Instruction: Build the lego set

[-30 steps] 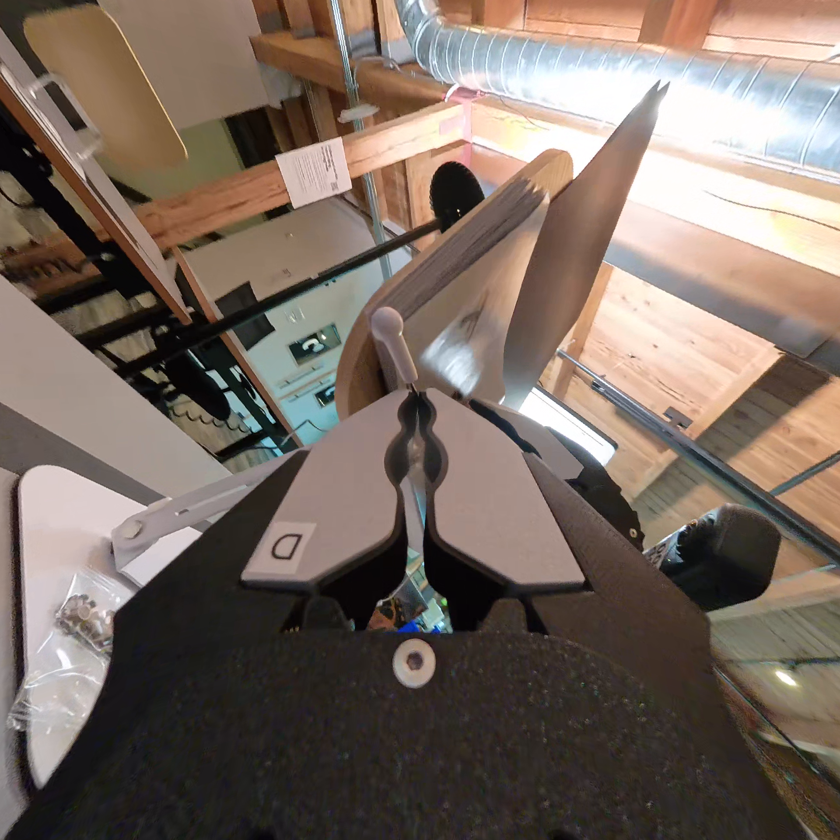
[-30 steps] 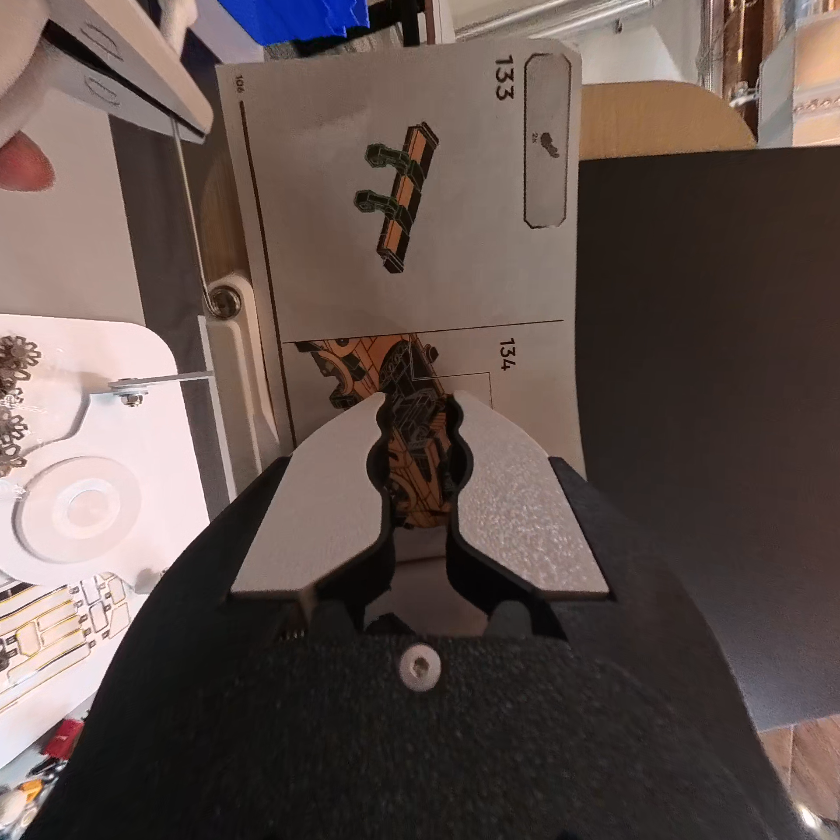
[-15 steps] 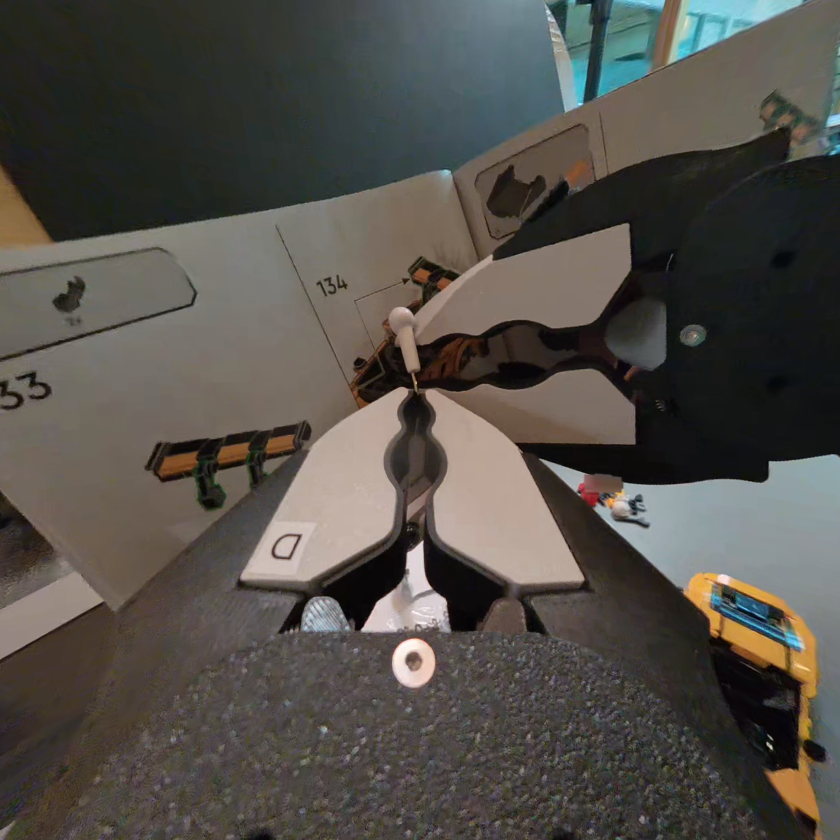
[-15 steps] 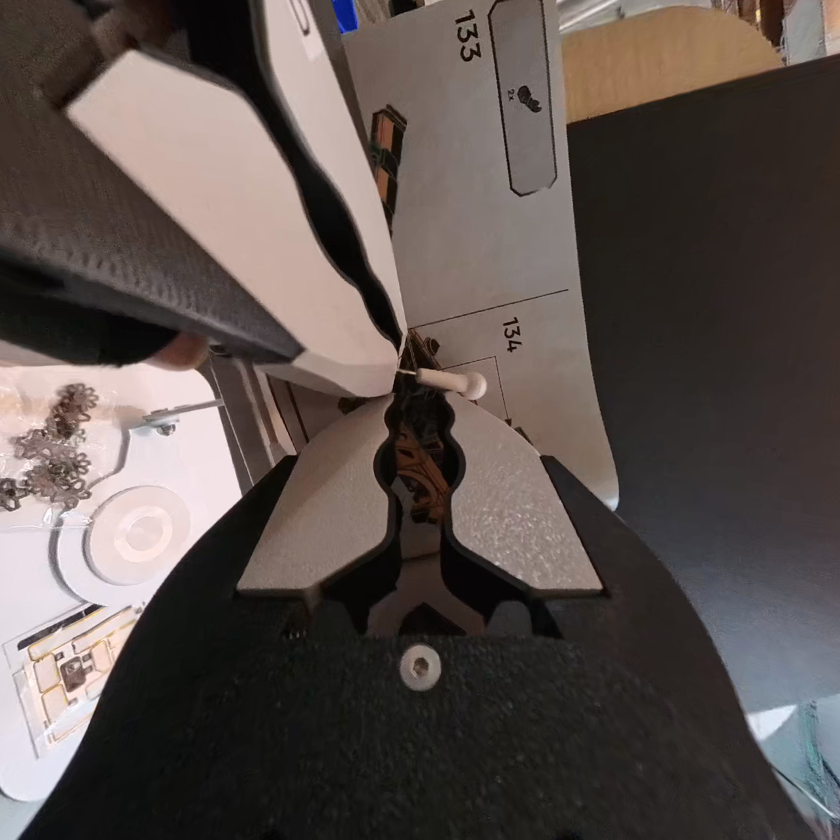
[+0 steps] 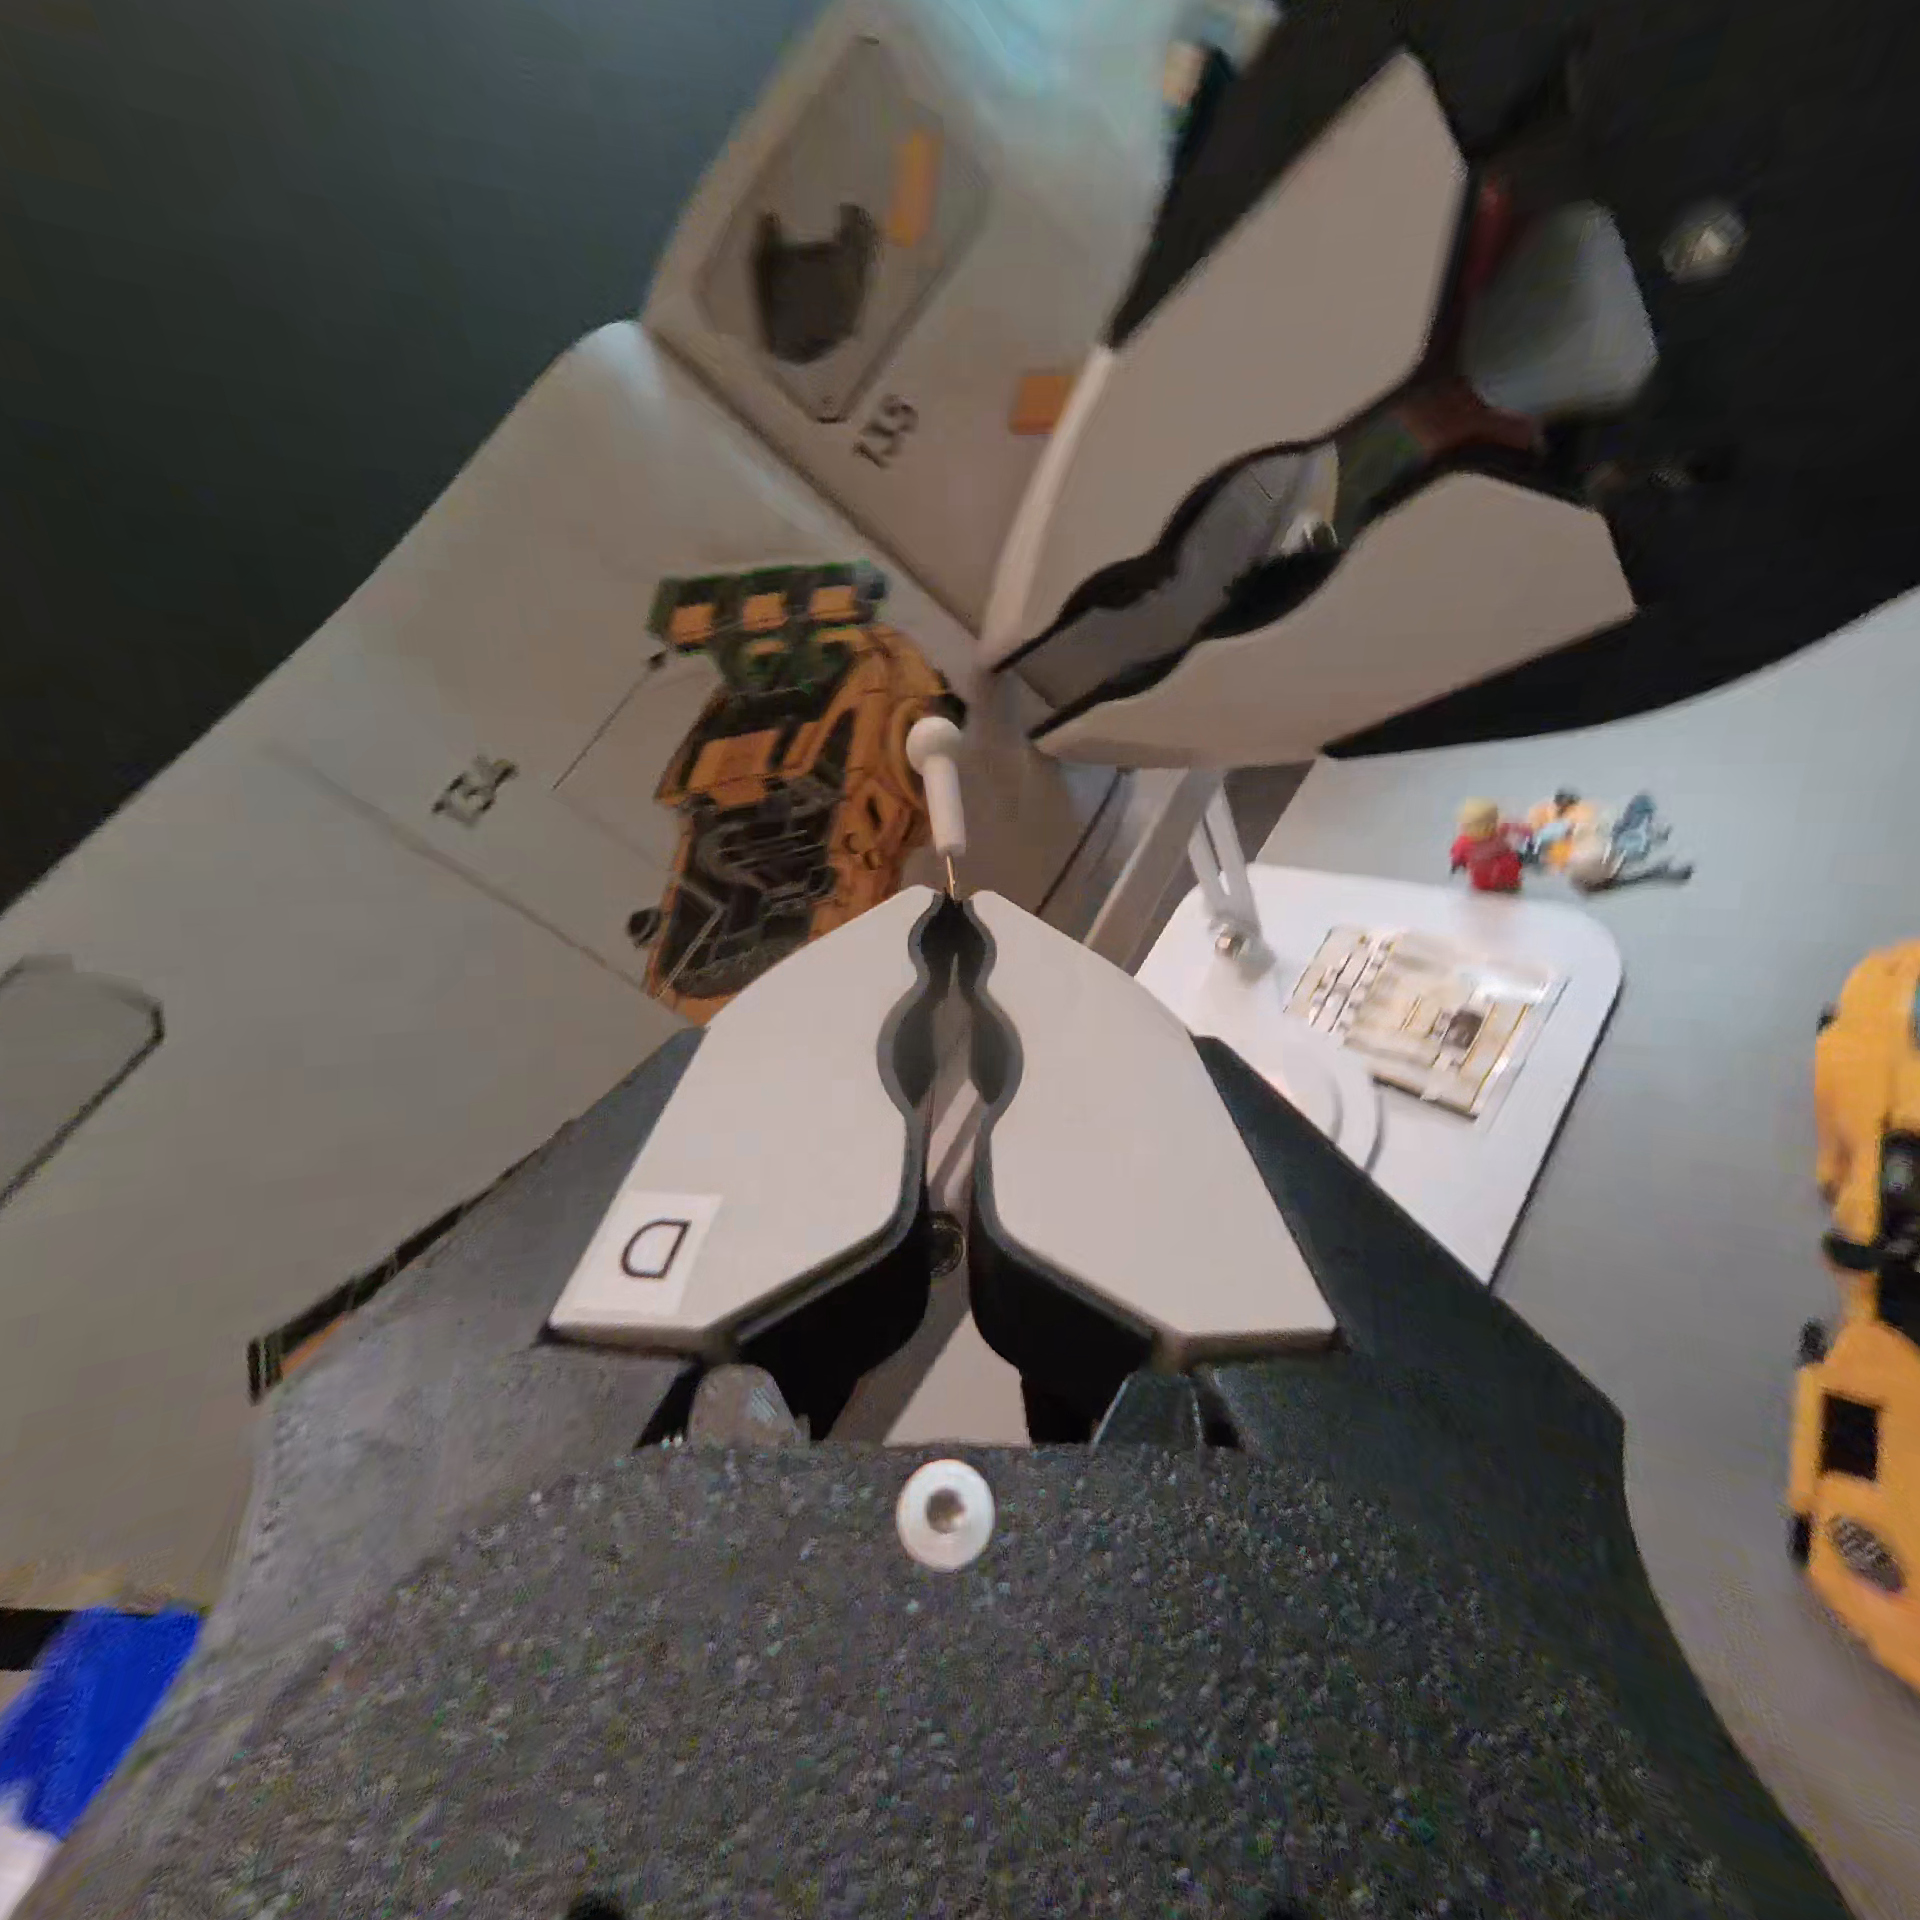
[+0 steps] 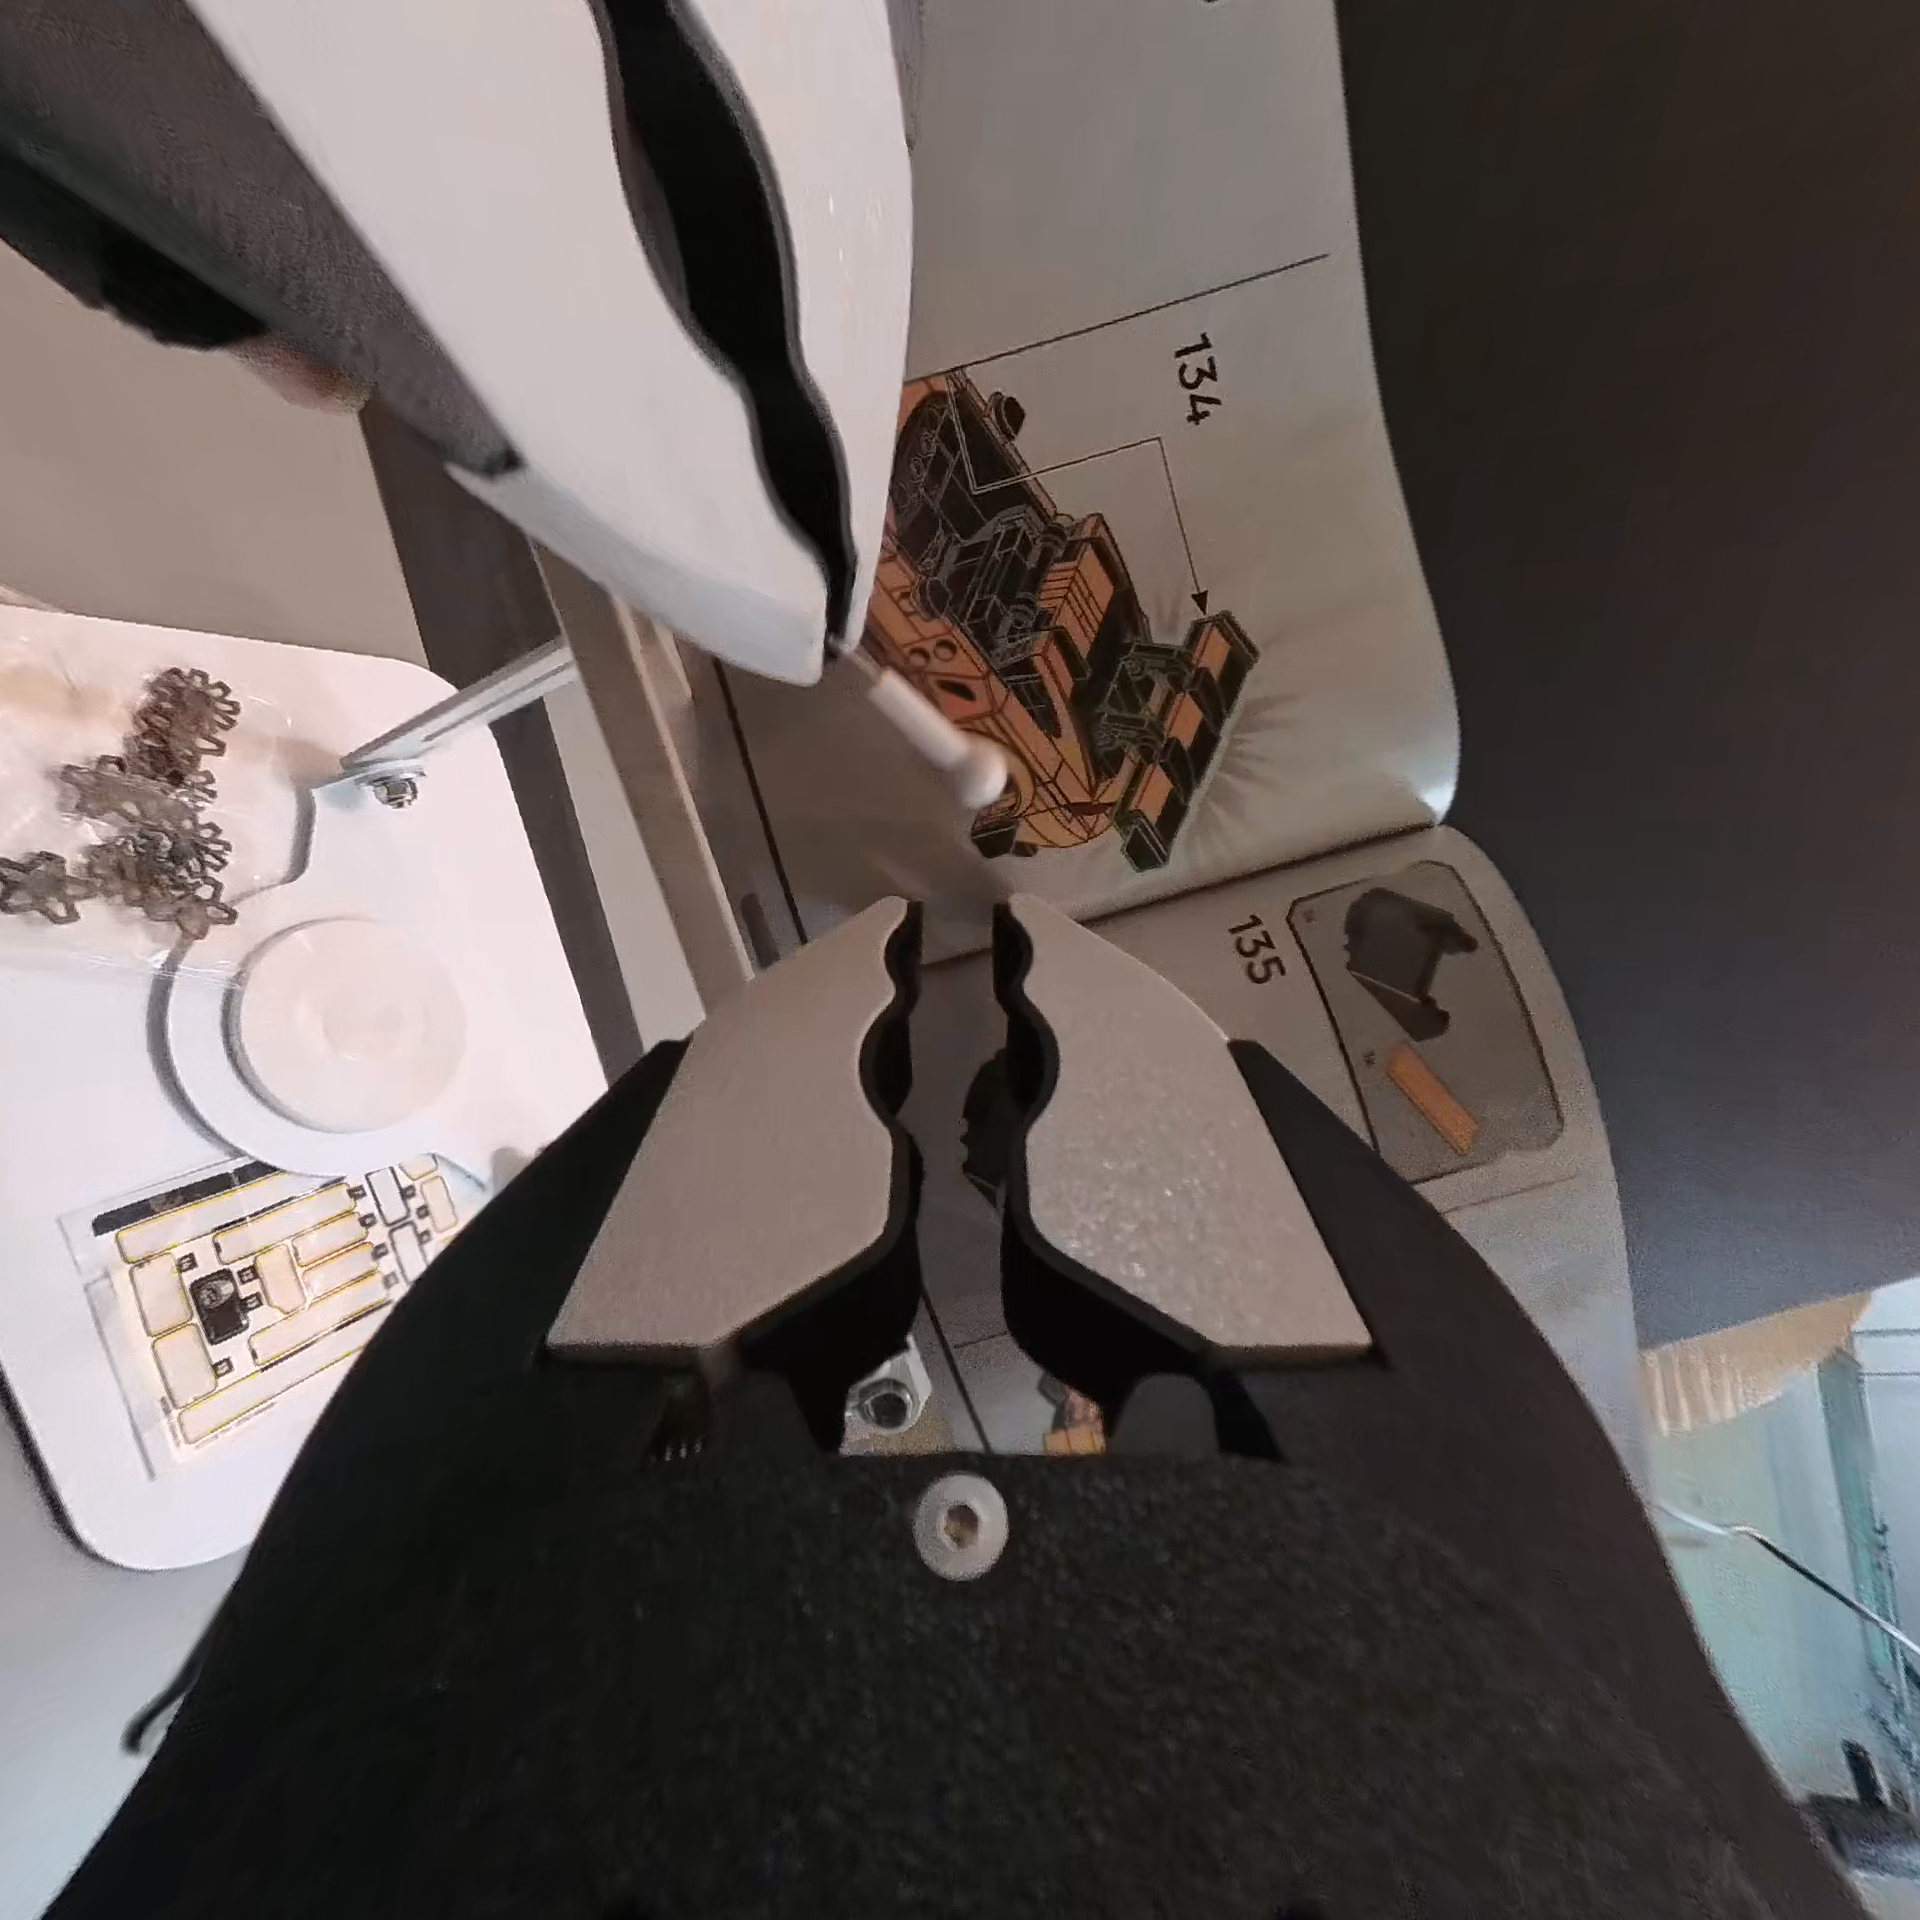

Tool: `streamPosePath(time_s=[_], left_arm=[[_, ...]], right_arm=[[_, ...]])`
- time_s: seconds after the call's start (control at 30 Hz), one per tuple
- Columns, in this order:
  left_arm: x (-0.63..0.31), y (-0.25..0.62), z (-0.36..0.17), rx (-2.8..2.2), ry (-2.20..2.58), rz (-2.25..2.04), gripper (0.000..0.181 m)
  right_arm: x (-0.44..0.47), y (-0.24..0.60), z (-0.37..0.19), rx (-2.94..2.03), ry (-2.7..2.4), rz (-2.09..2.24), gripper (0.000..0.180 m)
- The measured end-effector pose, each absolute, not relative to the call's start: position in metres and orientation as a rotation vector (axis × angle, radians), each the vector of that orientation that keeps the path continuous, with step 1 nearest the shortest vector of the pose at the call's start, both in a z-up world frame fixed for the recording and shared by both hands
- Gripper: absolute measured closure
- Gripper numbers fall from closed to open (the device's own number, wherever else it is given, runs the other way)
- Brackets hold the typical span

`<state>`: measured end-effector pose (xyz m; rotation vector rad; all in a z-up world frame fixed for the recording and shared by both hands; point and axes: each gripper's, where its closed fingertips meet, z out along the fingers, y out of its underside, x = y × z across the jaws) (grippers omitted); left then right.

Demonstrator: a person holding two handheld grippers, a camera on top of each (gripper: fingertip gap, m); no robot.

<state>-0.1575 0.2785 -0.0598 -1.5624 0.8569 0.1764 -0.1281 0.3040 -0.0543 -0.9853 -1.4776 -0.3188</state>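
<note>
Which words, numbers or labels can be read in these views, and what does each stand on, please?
I won't quote writing; these things bear it.
Instruction booklet: legible printed numbers beside the step diagrams.
Left gripper, shut on a white pin: white sticker on one finger, one printed character.
Sticker sheet on the white tray: print too small to read.

We note grainy matt black plastic on the left gripper body, smooth matt grey fingers. Booklet at twelve o'clock: glossy paper. Yellow model car at three o'clock: shiny plastic. Sticker sheet: glossy film.
</note>
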Motion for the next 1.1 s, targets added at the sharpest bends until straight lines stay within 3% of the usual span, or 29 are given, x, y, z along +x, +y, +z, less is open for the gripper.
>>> streamPosePath(time_s=[0.17, 0.43, 0.67, 0.87, 0.93, 1.1], left_arm=[[-0.152, 0.277, -0.07, -1.565, 1.066, 0.319, 0.18], [-0.153, 0.28, -0.072, -1.558, 1.065, 0.352, 0.18], [-0.156, 0.281, -0.068, -1.561, 1.066, 0.383, 0.18], [-0.155, 0.28, -0.068, -1.559, 1.084, 0.386, 0.18], [-0.155, 0.279, -0.068, -1.554, 1.095, 0.389, 0.18], [-0.155, 0.279, -0.068, -1.556, 1.123, 0.421, 0.18]], right_arm=[[-0.13, 0.303, -0.057, -1.02, -1.444, -0.198, 0.171], [-0.084, 0.315, -0.028, -1.148, -1.308, -0.034, 0.158], [-0.014, 0.36, -0.001, -1.269, -1.114, -0.093, 0.126], [0.014, 0.394, -0.024, -1.521, -0.965, 0.334, 0.089], [0.012, 0.397, -0.032, -1.57, -0.945, 0.489, 0.09], [0.014, 0.393, -0.027, -1.497, -0.913, 0.308, 0.127]])
